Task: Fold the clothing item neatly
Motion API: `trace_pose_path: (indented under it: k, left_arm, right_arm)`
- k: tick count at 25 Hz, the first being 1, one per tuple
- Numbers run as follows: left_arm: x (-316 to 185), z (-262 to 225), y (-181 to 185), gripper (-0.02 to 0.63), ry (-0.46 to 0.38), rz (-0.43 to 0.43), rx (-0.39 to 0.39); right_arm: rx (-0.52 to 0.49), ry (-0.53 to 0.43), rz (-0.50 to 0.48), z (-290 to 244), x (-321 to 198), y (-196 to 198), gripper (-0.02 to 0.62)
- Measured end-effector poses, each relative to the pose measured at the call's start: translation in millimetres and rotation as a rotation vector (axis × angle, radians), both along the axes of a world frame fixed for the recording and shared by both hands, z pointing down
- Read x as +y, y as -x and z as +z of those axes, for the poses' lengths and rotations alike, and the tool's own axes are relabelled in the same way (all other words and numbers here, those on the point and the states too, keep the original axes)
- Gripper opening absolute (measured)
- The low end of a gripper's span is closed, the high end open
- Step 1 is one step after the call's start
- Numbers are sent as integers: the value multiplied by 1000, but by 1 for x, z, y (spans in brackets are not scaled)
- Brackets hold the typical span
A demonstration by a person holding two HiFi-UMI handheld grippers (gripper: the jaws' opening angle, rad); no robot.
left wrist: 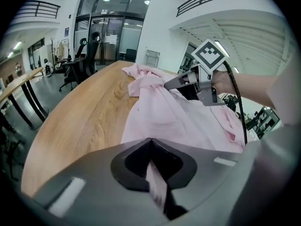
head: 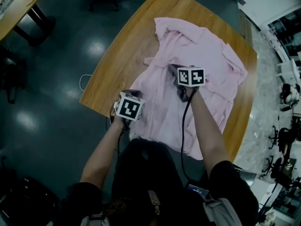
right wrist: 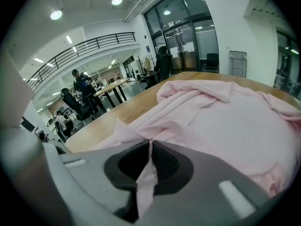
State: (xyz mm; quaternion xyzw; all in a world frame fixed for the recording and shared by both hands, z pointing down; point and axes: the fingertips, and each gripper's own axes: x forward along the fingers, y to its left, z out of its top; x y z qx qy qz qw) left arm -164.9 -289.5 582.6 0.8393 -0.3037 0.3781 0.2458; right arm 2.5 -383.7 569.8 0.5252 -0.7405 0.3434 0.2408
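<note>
A pale pink shirt (head: 207,74) lies spread and rumpled over the wooden table (head: 127,46). At the shirt's near left edge, my left gripper (head: 133,94) is shut on a strip of the pink fabric, which runs back between its jaws (left wrist: 150,139) in the left gripper view. My right gripper (head: 173,68) is over the middle of the shirt and is shut on a pinched fold of cloth (right wrist: 150,141). From the left gripper view the right gripper (left wrist: 169,84) points left into a raised ridge of the shirt (left wrist: 174,117). The far collar and sleeves (right wrist: 225,121) lie bunched.
The table's left edge (head: 94,86) runs close to my left gripper, with dark floor (head: 56,79) beyond it. Another table (head: 19,4) and office chairs (left wrist: 84,60) stand further off. Cables (head: 184,126) trail from both grippers toward my body.
</note>
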Motion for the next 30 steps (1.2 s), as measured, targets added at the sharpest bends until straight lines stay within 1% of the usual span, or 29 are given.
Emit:
trace_pose_path:
  k: [3,5,10,13,15,18,21,23,26,30]
  left_arm:
    - [3,4,1,8,19,-16,-9]
    - [4,3,1,8,17,-34,-16]
    - [10,-11,-12,8,-26,-81,-26]
    - [18,-15,-19,8,-44,-111,-62]
    - [25,-13,-24,8,-42,-131,-74]
    - [35,-11,-31,8,-34,-159,-108]
    - [45,-14,-37,8,-39,-178,-140]
    - [53,-16,-44,8,-37,-181,-148]
    - [63,-18,-57,8,-38,-178,-157]
    - [57,-36,-73,8,-86,-181,-170]
  right_arm:
    - [24,-14,4,-7,4,-19,25]
    - [34,-18,12,-10,8,-34,23]
    - [62,-16,11,-17,22,-74,21]
    - [81,-10,-4,-19,32,-97,21]
    - [79,-8,-12,-18,38,-110,21]
    - [83,3,-28,-9,45,-128,21]
    - [110,22,-37,2,50,-145,21]
    - [115,29,-47,8,50,-152,21]
    - [74,28,-67,14,54,-152,21]
    - [5,-9,-117,5,55,-144,35]
